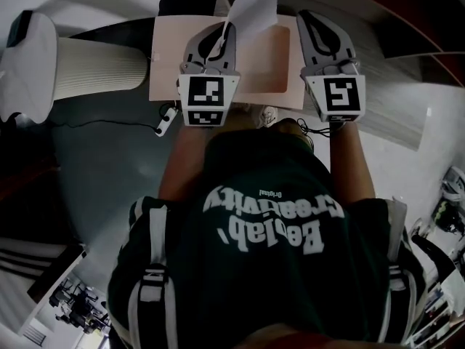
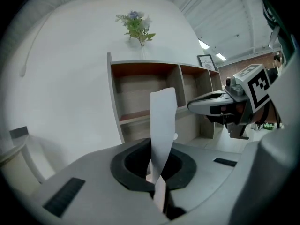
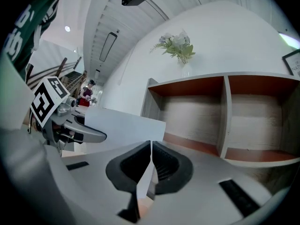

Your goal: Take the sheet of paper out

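Jaws of left gripper (image 2: pixel 157 185) clenched on one sheet of paper (image 2: pixel 162 121) (upright); right gripper (image 3: pixel 151 148): pressed together.

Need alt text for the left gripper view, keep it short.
The left tongs are shut on a white sheet of paper that stands upright between them. Behind it is an open wooden shelf unit with flowers on top; the right tongs show at the picture's right.

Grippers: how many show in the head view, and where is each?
2. The left gripper, at the picture's left, holds the sheet of paper; the right gripper is beside it, at right.
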Available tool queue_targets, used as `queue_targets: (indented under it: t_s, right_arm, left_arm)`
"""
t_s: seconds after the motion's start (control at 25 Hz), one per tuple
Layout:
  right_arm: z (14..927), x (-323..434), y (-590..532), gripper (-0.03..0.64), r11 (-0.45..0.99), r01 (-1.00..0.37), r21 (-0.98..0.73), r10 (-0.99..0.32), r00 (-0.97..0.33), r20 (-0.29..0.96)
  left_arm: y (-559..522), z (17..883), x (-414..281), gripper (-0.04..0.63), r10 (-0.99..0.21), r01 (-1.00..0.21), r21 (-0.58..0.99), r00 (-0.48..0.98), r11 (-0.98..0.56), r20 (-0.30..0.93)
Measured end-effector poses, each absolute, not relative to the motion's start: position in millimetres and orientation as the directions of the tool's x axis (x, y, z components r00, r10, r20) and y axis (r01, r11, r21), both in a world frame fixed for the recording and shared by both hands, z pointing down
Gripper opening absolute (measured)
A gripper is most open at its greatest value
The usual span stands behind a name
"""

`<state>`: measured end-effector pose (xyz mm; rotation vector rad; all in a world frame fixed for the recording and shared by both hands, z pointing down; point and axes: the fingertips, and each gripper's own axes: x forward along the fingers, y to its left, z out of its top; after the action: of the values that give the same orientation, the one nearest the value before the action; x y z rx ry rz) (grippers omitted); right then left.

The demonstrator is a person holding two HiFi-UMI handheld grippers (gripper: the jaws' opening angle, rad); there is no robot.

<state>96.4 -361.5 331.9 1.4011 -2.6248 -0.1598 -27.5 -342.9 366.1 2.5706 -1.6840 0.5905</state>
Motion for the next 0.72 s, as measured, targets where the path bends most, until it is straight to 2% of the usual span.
queue_targets:
  t_s: [0.32,0.72]
  right_arm:
    - [326,96,-359,0.037,0.528,-0.838,0.139,-0.849,-0.524,0.065]
    - [307,79,-358,0.037,0.454,-0.877,0.158,-0.888,-0.46,-0.005]
  left_arm:
    - [-341,338,-41,0.018,-0.937,-0.909,-0.251,0.287,-0.332,0.199]
    - [-338,299,-62,0.018,-0.954,-0.921,-0.255,0.298,-0.293,0.018]
